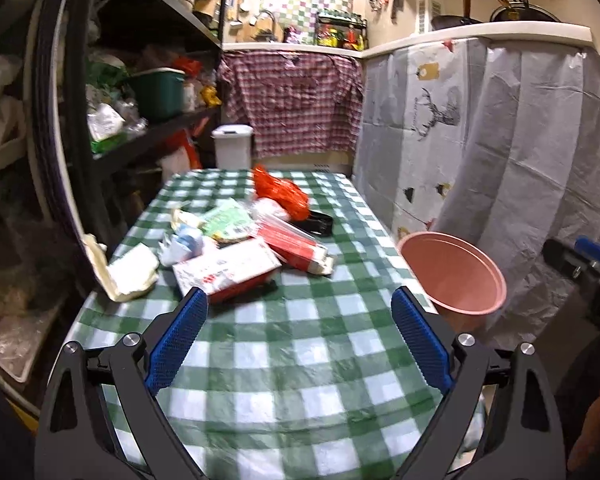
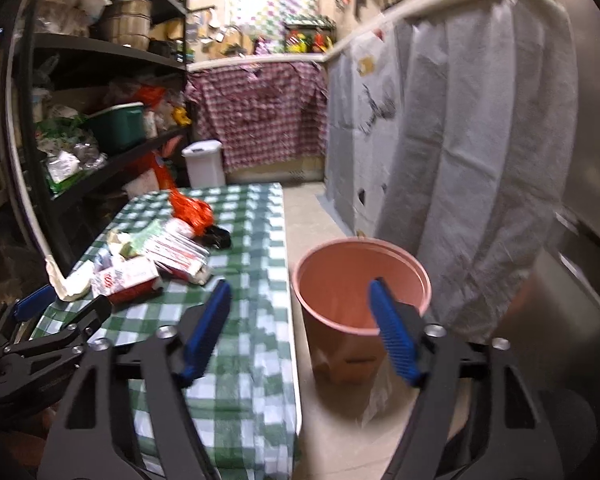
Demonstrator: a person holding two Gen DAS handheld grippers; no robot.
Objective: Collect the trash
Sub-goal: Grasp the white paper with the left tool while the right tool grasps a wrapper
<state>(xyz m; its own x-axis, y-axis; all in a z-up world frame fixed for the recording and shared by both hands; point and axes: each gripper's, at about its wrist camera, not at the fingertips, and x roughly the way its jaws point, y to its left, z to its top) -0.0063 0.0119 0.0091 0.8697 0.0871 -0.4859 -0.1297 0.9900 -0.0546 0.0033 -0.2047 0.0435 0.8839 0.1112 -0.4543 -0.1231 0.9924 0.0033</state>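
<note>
- The trash pile (image 1: 240,240) lay on the green checked table (image 1: 300,340), toward its far half.
- A pink bin (image 2: 360,280) stood on the floor just beside the table's right edge.
- The left gripper (image 1: 300,304) hung over the table's near end, jaws spread, empty.
- The right gripper (image 2: 300,296) hovered over the table's right edge beside the bin, jaws apart, nothing between them.

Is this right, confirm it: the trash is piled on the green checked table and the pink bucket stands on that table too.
Not quite. The pink bucket stands on the floor beside the table, as the right wrist view shows. The trash is indeed piled on the table.
</note>
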